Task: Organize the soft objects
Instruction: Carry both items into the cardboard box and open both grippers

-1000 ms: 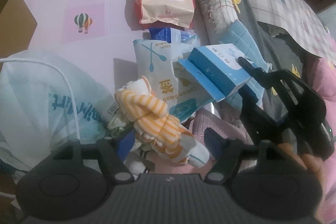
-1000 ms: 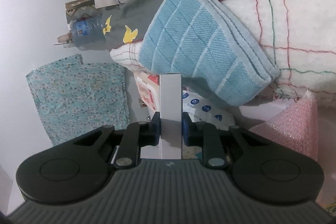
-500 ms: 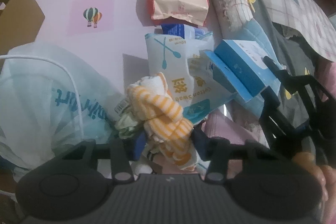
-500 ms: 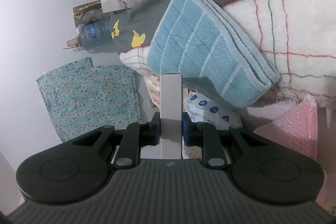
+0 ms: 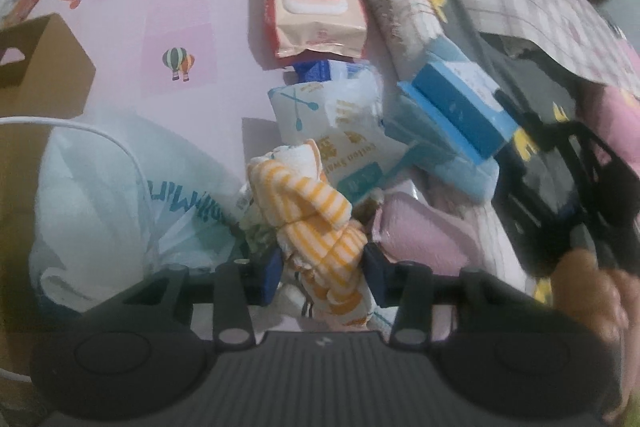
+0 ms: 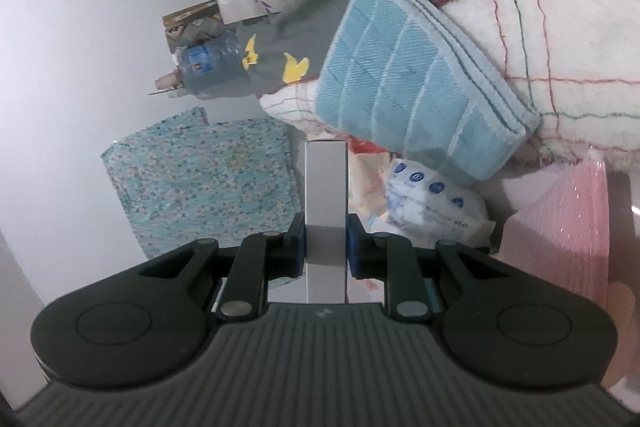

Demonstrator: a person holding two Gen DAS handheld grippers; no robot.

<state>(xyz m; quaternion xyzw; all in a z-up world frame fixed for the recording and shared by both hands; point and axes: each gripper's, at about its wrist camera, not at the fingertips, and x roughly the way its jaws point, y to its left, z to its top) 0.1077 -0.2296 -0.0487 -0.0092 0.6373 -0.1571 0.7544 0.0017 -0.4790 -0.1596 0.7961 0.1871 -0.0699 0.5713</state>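
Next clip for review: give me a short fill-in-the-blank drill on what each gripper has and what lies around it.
1. The left gripper has closed on a knotted cloth striped white and ____.
2. The right gripper is shut on a flat blue ____.
3. The wipes pack lies on a ____ sheet printed with hot-air balloons.
4. Left of that sheet stands a brown ____ box.

Missing words: orange; box; pink; cardboard

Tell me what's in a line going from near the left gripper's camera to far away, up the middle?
Left gripper → orange striped cloth bundle → cotton swab bag → wet wipes pack.
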